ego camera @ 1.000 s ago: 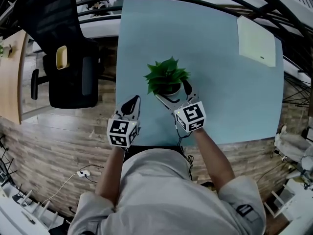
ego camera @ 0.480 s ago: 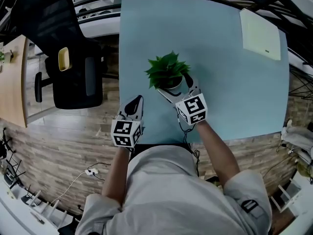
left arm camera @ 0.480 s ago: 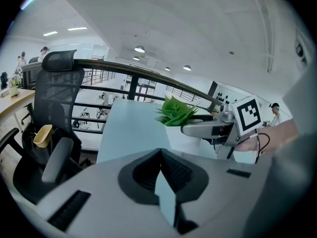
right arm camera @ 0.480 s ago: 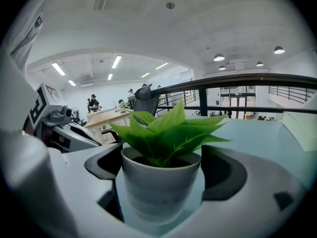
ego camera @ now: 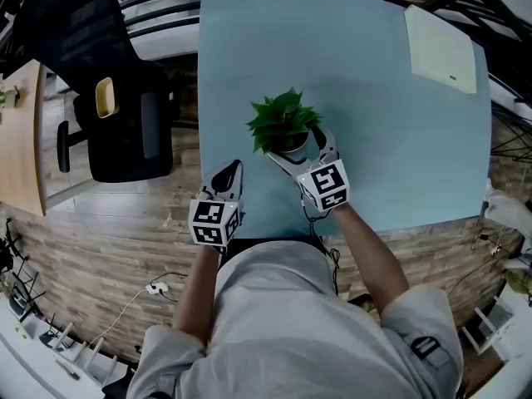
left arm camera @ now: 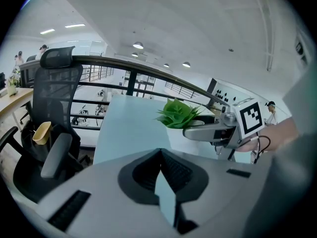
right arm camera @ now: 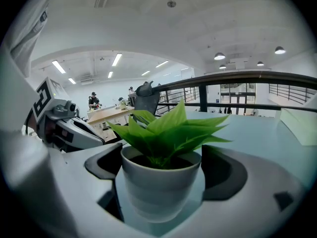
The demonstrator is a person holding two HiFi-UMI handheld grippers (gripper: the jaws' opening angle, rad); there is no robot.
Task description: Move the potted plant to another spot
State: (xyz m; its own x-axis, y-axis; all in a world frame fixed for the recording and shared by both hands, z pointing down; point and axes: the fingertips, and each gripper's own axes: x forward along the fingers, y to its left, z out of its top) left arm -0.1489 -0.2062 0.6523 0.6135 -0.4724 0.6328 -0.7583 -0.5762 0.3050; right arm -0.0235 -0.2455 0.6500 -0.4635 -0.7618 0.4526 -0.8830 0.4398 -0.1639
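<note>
— where's the left gripper [ego camera: 228,173]?
— lower centre-left of the head view, jaws pressed together, empty.
— and the right gripper [ego camera: 298,151]?
— mid-frame, forearm stretched further forward, jaws clamped round the potted plant [ego camera: 283,121].

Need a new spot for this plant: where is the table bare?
Bare: the light-blue tabletop beyond the white-potted green plant to the far edge, and right of it, short of the pale flat pad at the far-right corner. Crowded: the near edge, with left gripper and right gripper.
</note>
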